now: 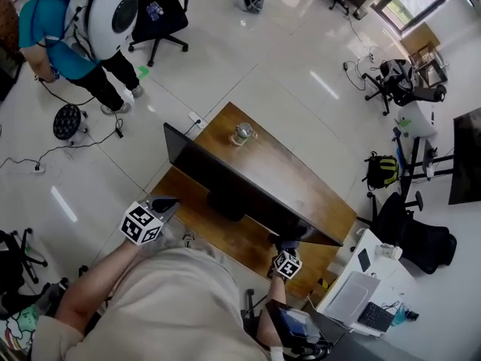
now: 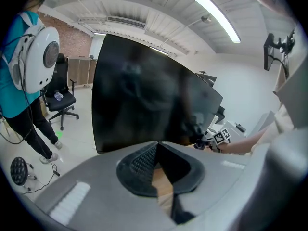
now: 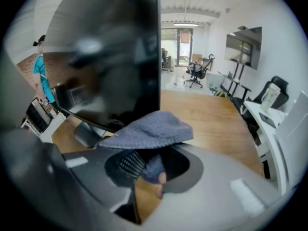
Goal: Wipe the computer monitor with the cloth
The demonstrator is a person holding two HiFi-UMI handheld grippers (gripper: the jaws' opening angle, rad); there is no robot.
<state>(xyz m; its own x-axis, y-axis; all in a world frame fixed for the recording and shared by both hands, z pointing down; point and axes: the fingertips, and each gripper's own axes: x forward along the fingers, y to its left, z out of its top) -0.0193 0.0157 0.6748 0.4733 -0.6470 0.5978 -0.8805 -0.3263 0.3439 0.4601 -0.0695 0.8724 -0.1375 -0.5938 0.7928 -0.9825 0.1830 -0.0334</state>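
A wide black monitor stands on a wooden desk, its screen dark. The screen fills the left gripper view and the left half of the right gripper view. My right gripper is at the monitor's right end, shut on a grey-blue cloth that drapes over its jaws beside the screen's edge. My left gripper hangs in front of the monitor's left end; its pads meet at the tips with nothing between them.
A small shiny object stands on the desk behind the monitor. A person in a teal shirt stands on the tiled floor at the far left, near a black office chair. A white side table with a laptop is at my right.
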